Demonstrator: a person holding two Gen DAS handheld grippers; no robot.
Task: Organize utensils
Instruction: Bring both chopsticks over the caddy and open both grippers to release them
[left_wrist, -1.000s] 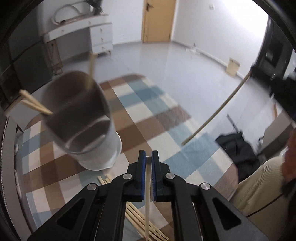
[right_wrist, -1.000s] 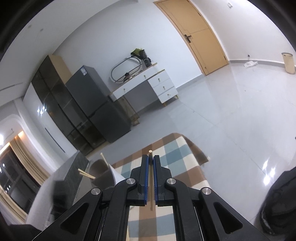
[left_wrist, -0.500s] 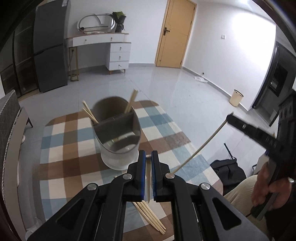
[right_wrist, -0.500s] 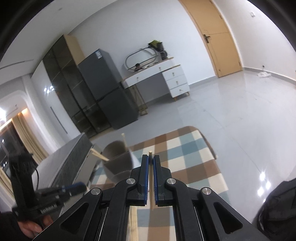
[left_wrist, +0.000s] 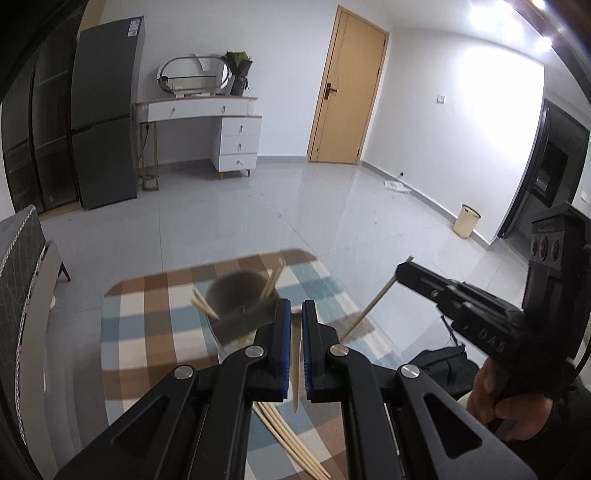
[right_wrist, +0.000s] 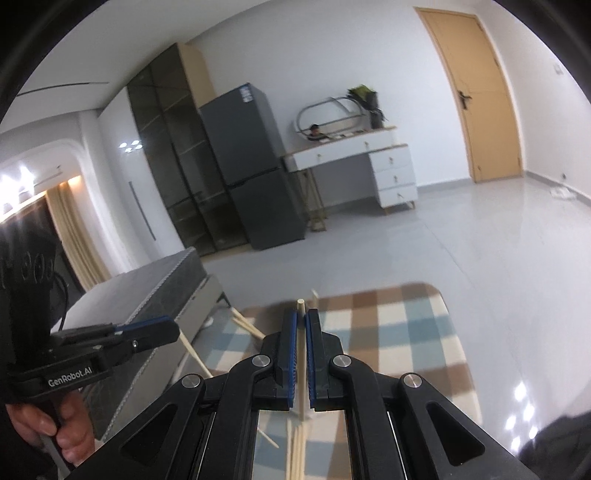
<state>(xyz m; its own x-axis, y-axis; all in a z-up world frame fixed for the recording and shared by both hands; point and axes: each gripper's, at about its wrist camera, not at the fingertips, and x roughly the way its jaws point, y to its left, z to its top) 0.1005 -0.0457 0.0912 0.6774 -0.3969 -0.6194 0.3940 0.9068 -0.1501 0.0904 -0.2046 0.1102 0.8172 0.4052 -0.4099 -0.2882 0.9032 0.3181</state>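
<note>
My left gripper (left_wrist: 295, 308) is shut on a pale chopstick (left_wrist: 294, 369) that hangs down between its blue pads. Just beyond it stands the grey utensil holder (left_wrist: 236, 291), blurred, with a few chopsticks leaning out of it. Several loose chopsticks (left_wrist: 291, 443) lie on the checked cloth below. My right gripper (right_wrist: 301, 317) is shut on another chopstick (right_wrist: 301, 304), whose tip pokes past the fingers. In the left wrist view the right gripper (left_wrist: 400, 271) hovers to the right of the holder. In the right wrist view the left gripper (right_wrist: 175, 330) is at the left, and the holder is mostly hidden.
The table with the checked cloth (left_wrist: 147, 332) ends in a rounded far edge over a glossy grey floor. A grey padded seat (right_wrist: 147, 295) stands off the table's left side. A black bag (left_wrist: 439, 365) lies on the floor at the right.
The left gripper has risen and pulled back from the holder, which now looks smaller and lower. The right gripper has swung in nearer, and the left gripper has come into the right wrist view.
</note>
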